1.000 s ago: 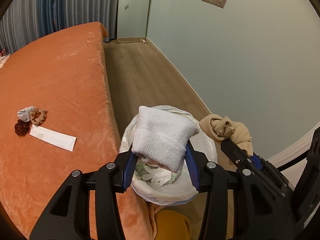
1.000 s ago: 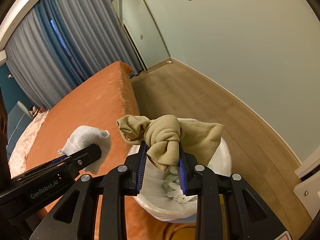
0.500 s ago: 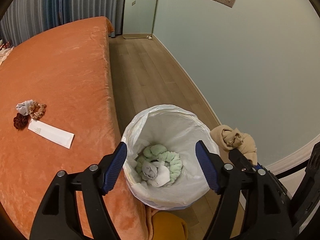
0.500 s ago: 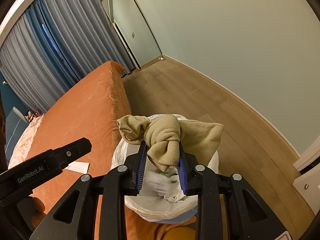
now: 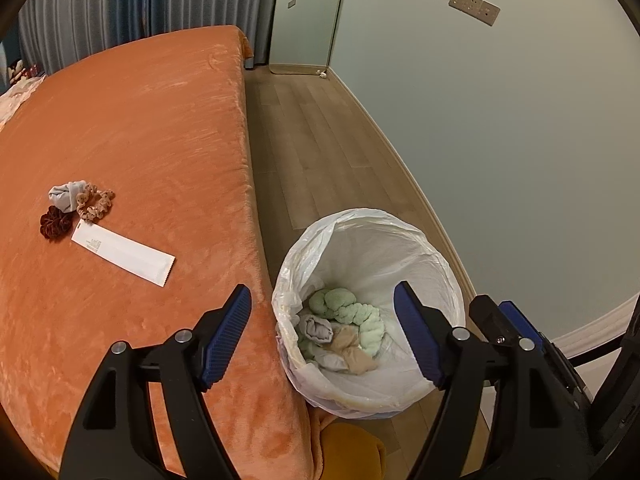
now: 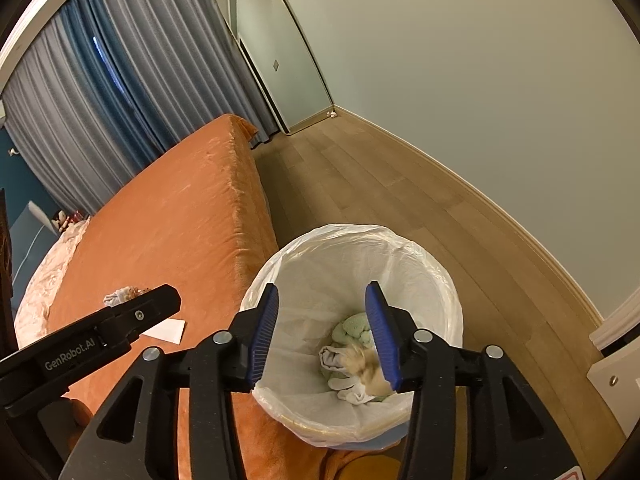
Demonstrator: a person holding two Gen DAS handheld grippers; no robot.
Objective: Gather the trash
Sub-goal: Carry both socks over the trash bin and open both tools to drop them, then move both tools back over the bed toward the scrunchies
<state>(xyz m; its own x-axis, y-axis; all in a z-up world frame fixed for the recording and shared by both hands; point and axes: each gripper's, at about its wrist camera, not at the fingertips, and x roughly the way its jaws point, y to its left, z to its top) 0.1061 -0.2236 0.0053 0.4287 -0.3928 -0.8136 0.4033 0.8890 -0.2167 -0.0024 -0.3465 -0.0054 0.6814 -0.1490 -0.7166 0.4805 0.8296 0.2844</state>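
Note:
A trash bin (image 5: pixel 436 252) lined with a white bag stands on the floor beside the orange bed; it also shows in the right wrist view (image 6: pixel 440 276). Inside lie a green knit item (image 5: pixel 352 308), a grey sock (image 5: pixel 318 326) and a tan sock (image 5: pixel 352 350), which looks blurred in the right wrist view (image 6: pixel 366 366). My left gripper (image 5: pixel 322 334) is open and empty above the bin's near left rim. My right gripper (image 6: pixel 322 334) is open and empty over the bin. A white paper wrapper (image 5: pixel 122 252) and three hair scrunchies (image 5: pixel 76 206) lie on the bed (image 5: pixel 120 120).
Wood floor (image 5: pixel 316 120) runs between the bed and the pale wall (image 5: pixel 500 120). A mirror (image 6: pixel 276 56) leans in the far corner by grey curtains (image 6: pixel 100 80). A yellow object (image 5: pixel 352 452) sits on the floor below the bin. A pink quilt (image 6: pixel 48 276) lies at the bed's far left.
My left gripper opened and dropped the white sock into the bin. Then my right gripper opened and let go of the tan sock, which now lies in the bin.

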